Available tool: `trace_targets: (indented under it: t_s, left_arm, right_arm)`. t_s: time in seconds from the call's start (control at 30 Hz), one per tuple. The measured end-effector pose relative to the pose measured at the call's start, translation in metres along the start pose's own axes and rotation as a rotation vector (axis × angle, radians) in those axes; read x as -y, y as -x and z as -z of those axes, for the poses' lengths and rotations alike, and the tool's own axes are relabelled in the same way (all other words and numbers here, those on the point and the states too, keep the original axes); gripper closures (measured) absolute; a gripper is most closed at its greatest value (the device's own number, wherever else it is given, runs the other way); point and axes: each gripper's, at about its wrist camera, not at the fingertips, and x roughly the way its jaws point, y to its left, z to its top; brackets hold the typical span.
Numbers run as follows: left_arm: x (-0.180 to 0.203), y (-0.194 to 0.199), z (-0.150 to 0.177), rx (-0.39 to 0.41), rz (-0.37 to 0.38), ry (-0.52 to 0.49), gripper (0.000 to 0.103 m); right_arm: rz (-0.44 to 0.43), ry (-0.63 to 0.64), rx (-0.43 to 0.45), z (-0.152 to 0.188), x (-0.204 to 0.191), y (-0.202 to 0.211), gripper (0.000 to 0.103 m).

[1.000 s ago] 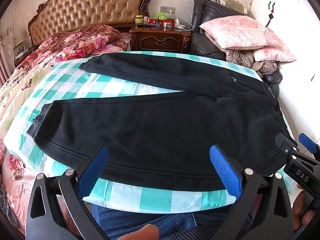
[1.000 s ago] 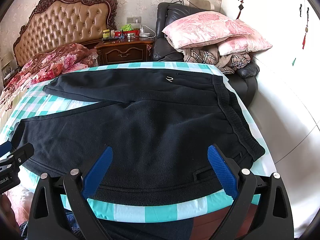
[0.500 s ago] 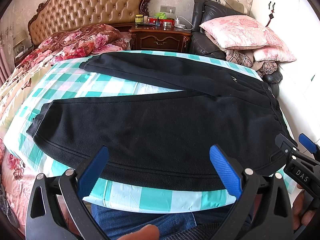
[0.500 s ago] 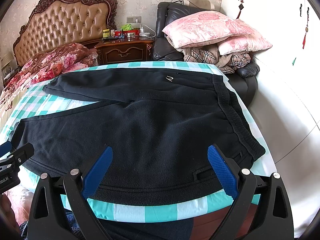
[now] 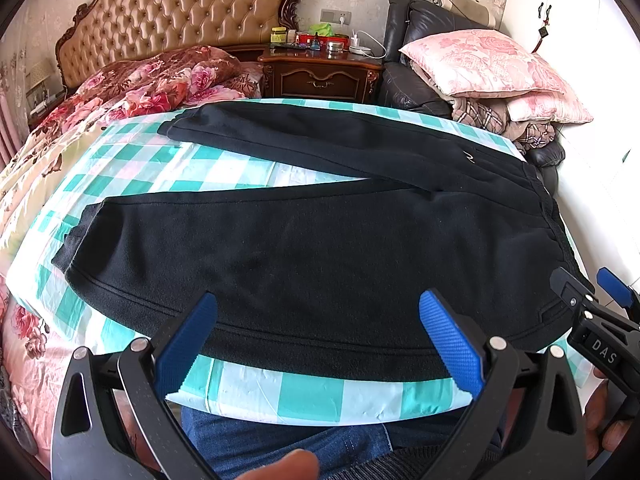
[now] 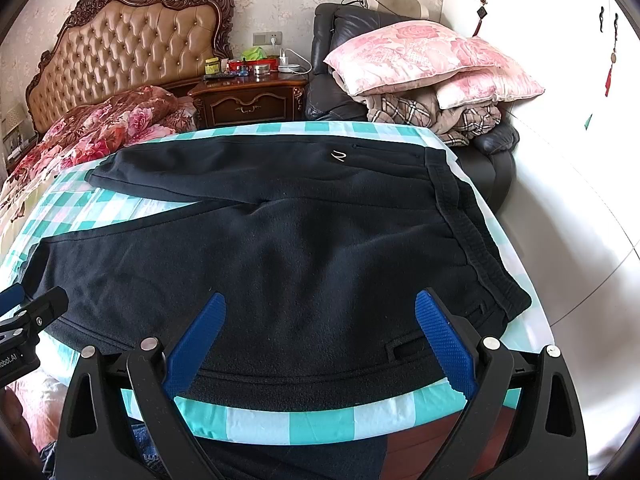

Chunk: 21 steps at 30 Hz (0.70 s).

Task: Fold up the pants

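Left gripper (image 5: pixel 318 320): jaws wide apart, nothing between them; 2 blue pads (image 5: pixel 186 344) raised over the near edge of the pants, no visible contact with the cloth.

Right gripper (image 6: pixel 320 322): jaws wide apart, likewise holding nothing; raised over the hip area near the waistband (image 6: pixel 472 240).

Pants (image 5: pixel 320 248): black fleece, spread flat on the bed, waistband toward the right, 2 legs running left and splayed apart so a wedge of sheet shows between them. Small white logo (image 6: pixel 339 155) on the far leg near the waist. Near leg lies just inside the near bed edge.

Sheet (image 5: pixel 280 392): teal-and-white check, a narrow strip bare in front of the pants, a broader bare patch at left beyond the cuffs.

Person: denim-clad legs (image 5: pixel 288 440) against the near bed edge, below the left gripper.

Surroundings: floral quilt (image 5: pixel 152 88) heaped at far left, close to the far cuff; tufted headboard (image 5: pixel 184 16) behind; wooden nightstand (image 6: pixel 248 100) carrying small jars and a charger; dark leather chair (image 6: pixel 336 64) stacked with pink pillows (image 6: pixel 420 60) and a plaid blanket (image 6: pixel 420 114), past the far right corner.

Right bed edge: waistband reaches nearly to it; bare pale floor (image 6: pixel 580 260) beyond.
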Motion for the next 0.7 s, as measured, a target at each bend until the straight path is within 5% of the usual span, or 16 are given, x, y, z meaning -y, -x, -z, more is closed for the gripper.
trace_targets:
  t_s: [0.6,0.7]
  left_arm:
    - [0.001,-0.006,0.003,-0.016,0.004,0.002,0.002]
    - [-0.002,-0.012,0.004,-0.033,0.006,0.008,0.002]
  right_arm:
    - [0.001,0.002,-0.018,0.006,0.001,-0.007,0.01]
    - [-0.05,-0.039,-0.058,0.004,0.016,-0.021,0.01]
